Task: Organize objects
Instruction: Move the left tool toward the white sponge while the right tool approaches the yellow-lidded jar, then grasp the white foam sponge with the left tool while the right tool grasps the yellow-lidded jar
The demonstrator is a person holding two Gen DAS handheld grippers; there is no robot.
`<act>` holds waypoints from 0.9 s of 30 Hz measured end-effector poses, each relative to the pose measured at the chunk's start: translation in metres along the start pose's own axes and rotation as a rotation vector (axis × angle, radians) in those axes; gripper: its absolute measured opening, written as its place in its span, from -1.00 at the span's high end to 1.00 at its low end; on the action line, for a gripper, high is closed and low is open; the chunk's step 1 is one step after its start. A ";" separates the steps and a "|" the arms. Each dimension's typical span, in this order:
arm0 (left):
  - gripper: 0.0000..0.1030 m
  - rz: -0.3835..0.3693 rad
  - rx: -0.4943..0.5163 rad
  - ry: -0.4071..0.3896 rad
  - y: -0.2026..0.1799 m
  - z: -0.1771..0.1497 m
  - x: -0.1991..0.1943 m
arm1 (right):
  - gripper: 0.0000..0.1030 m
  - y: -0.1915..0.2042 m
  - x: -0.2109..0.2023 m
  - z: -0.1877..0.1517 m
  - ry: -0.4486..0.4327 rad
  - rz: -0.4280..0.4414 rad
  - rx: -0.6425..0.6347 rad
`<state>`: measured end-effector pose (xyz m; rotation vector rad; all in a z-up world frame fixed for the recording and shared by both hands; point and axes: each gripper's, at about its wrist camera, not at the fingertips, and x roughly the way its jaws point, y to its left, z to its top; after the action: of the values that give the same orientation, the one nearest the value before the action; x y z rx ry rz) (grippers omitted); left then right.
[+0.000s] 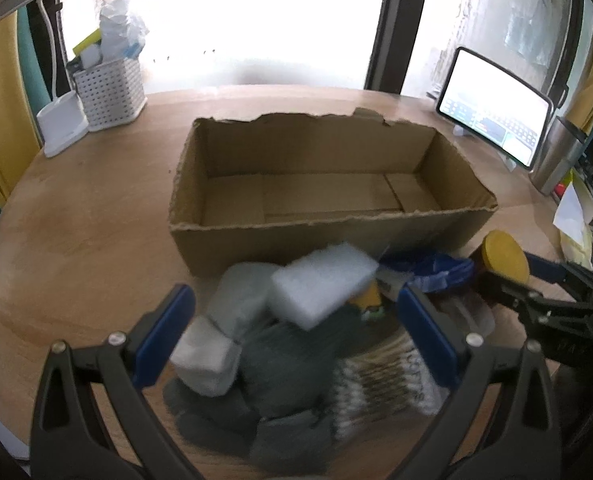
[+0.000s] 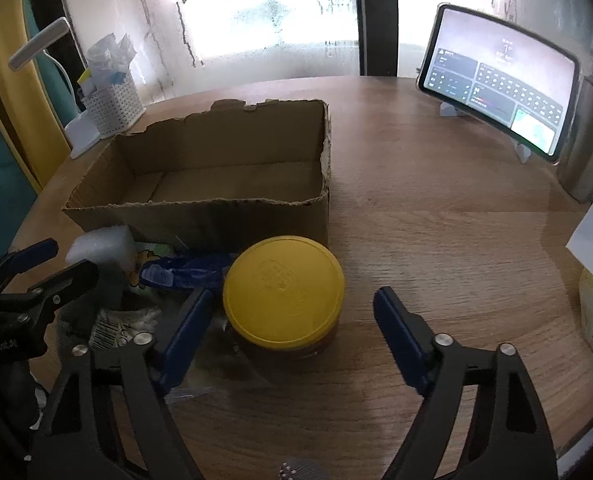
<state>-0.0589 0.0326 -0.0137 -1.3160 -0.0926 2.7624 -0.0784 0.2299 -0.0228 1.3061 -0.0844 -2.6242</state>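
- The cardboard box (image 1: 328, 184) sits empty on the tabletop (image 2: 436, 240).
- The left gripper (image 1: 296, 320) tilts down, jaws released, over the white foam block (image 1: 320, 284) in front of the box.
- The right gripper (image 2: 292, 320) tilts down, jaws apart around the yellow-lidded jar (image 2: 283, 292) at the box's near corner; no pad presses it.
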 end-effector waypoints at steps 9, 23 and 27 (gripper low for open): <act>-0.98 0.018 -0.005 0.017 -0.012 0.009 0.015 | -0.23 -0.009 0.005 0.000 0.021 0.085 -0.015; -0.22 0.045 -0.004 0.046 -0.018 0.008 0.028 | -0.22 -0.013 0.003 0.001 -0.018 0.107 -0.069; -0.18 0.031 -0.011 0.041 -0.015 0.008 0.025 | -0.22 -0.013 0.003 0.001 -0.020 0.105 -0.072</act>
<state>-0.0801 0.0500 -0.0271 -1.3869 -0.0855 2.7627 -0.0832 0.2415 -0.0261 1.2186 -0.0600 -2.5277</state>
